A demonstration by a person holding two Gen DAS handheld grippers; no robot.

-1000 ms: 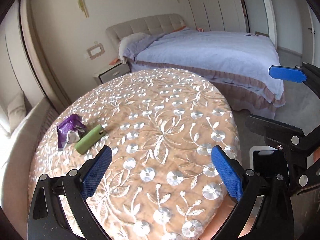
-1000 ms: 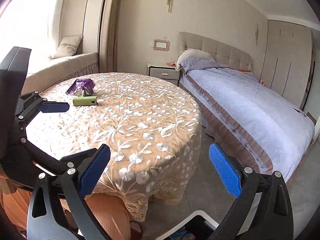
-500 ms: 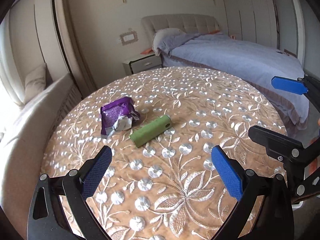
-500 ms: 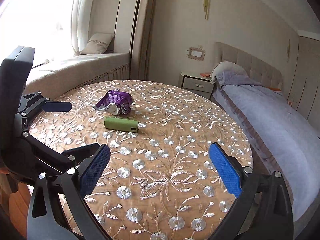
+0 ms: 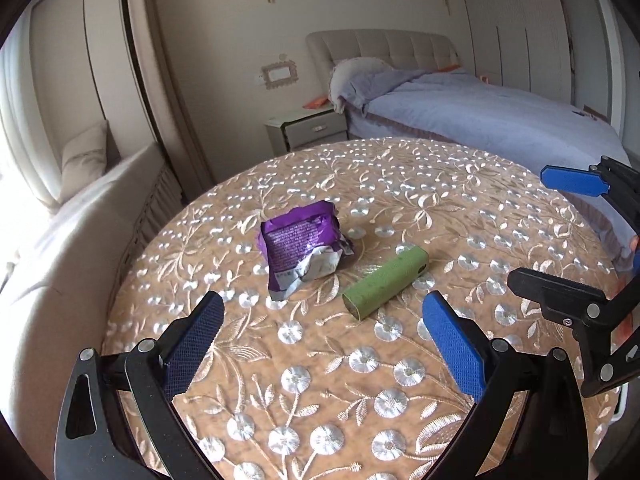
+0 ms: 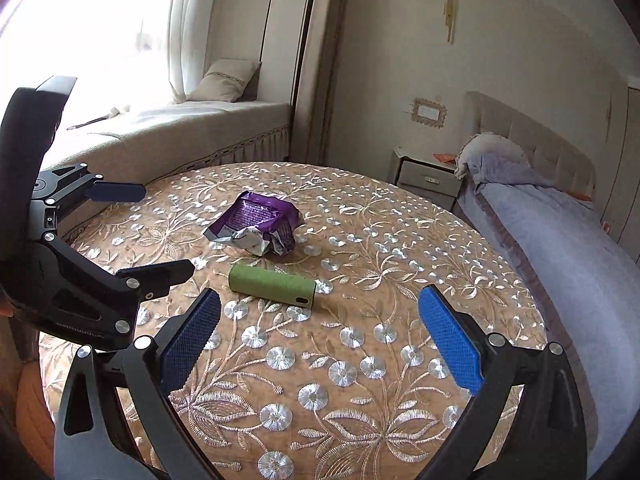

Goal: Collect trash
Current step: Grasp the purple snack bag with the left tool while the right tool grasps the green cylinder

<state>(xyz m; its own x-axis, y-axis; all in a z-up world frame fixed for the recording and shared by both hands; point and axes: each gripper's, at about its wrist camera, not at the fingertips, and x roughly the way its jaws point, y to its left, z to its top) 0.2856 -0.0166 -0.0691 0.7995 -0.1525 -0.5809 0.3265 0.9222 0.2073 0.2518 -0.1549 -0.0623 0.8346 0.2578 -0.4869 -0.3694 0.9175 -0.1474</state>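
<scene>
Trash on round table with beige embroidered cloth (image 5: 400, 400): crumpled purple foil snack wrapper (image 5: 302, 250) and green cylindrical tube (image 5: 385, 286), just beside each other, well in from every edge, toward the side nearest the window seat. Left gripper (image 5: 320, 344): jaws spread wide, nothing held; wrapper lies straight ahead of it, a little to its left-finger side, tube ahead toward its right finger. Tube's long axis runs diagonally in the left wrist view, near end pointing at the gripper, so a grasp there would need a wrist turn. Right gripper (image 6: 320, 340): also spread, empty; tube (image 6: 273, 285) lies broadside across its gap, wrapper (image 6: 258, 226) beyond. Judgement: left is better placed for the wrapper, right for the tube.
</scene>
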